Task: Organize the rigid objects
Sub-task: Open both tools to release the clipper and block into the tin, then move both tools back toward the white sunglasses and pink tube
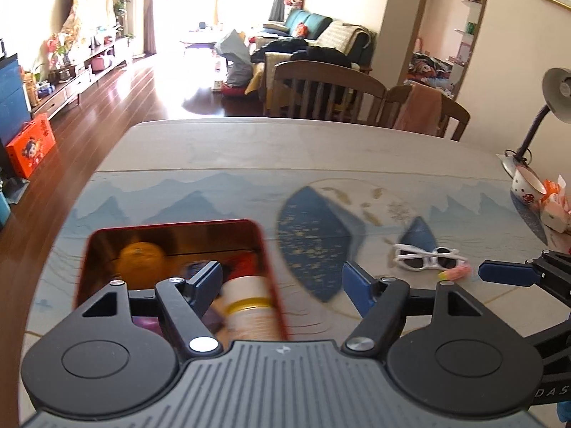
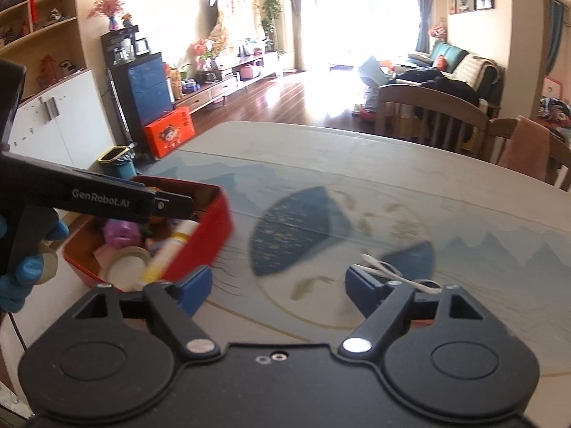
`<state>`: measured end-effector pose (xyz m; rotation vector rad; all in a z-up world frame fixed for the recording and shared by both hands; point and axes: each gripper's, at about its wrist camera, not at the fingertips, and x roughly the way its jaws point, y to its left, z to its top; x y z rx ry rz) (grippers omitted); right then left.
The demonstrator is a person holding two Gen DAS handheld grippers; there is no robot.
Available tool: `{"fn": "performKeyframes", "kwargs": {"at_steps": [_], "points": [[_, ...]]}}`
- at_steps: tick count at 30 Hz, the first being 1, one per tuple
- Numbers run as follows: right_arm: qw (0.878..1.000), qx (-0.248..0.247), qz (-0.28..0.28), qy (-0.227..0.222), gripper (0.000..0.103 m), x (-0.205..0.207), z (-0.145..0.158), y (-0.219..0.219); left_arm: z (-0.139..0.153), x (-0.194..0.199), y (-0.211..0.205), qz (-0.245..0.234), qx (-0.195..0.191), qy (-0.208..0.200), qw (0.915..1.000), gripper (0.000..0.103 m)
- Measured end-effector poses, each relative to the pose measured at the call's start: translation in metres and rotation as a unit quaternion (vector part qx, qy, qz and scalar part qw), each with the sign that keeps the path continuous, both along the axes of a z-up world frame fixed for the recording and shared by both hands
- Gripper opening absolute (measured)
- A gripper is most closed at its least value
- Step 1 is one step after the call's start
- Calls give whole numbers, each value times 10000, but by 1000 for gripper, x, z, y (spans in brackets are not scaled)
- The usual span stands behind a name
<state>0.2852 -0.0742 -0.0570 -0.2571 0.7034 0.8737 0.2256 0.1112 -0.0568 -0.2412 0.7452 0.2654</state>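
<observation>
A red tin box [image 1: 171,226] sits on the left of the table, holding an orange [image 1: 141,260], a white bottle with a yellow band [image 1: 249,303], a tape roll [image 2: 128,264] and a purple item [image 2: 121,233]. My left gripper [image 1: 282,281] hovers open over the box's right rim, its pads pressing on nothing. White sunglasses [image 1: 428,256] lie to the right, beside a small pink and yellow item [image 1: 456,273]. My right gripper [image 2: 280,289] is open and empty above the mat, its right finger [image 2: 364,289] covering part of the sunglasses [image 2: 378,269].
A desk lamp [image 1: 556,96], a spotted bowl [image 1: 528,185] and crumpled packets [image 1: 556,210] stand at the table's right edge. Wooden chairs [image 1: 321,89] line the far side. A blue-gloved hand [image 2: 21,271] holds the left gripper beside the box.
</observation>
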Motion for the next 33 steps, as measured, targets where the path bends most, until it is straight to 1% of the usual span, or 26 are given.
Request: {"fn": "performKeyframes", "kwargs": {"at_steps": [2, 3, 5, 6, 11, 18, 23, 28, 30, 33], "points": [[9999, -41, -100, -10, 93, 6, -3, -10, 0, 10, -13, -57, 11, 1, 10000, 79], [9999, -52, -152, -18, 95, 9, -4, -15, 0, 13, -18, -85, 7, -9, 10000, 81], [9997, -80, -235, -41, 102, 15, -7, -25, 0, 22, -29, -153, -22, -44, 9999, 81], [9995, -102, -286, -67, 102, 17, -10, -31, -1, 28, -34, -184, -31, -44, 9998, 82], [9982, -305, -504, -84, 103, 34, -23, -51, -5, 54, -61, -334, -44, 30, 9994, 82], [9968, -461, -657, 55, 102, 62, -45, -66, -19, 91, -91, -530, -102, 234, 9983, 82], [9968, -577, -541, 95, 102, 79, -59, -66, -37, 116, -106, -806, -204, 521, 9952, 82], [9966, -706, -396, 181, 102, 92, -72, -63, -59, 141, -115, -1091, -342, 880, 9895, 82], [9964, -734, -376, 217, 102, 95, -77, -63, -68, 149, -118, -1086, -234, 994, 9888, 82], [9960, -780, -343, 259, 99, 100, -82, -62, -78, 158, -117, -984, -196, 1128, 9885, 82]]}}
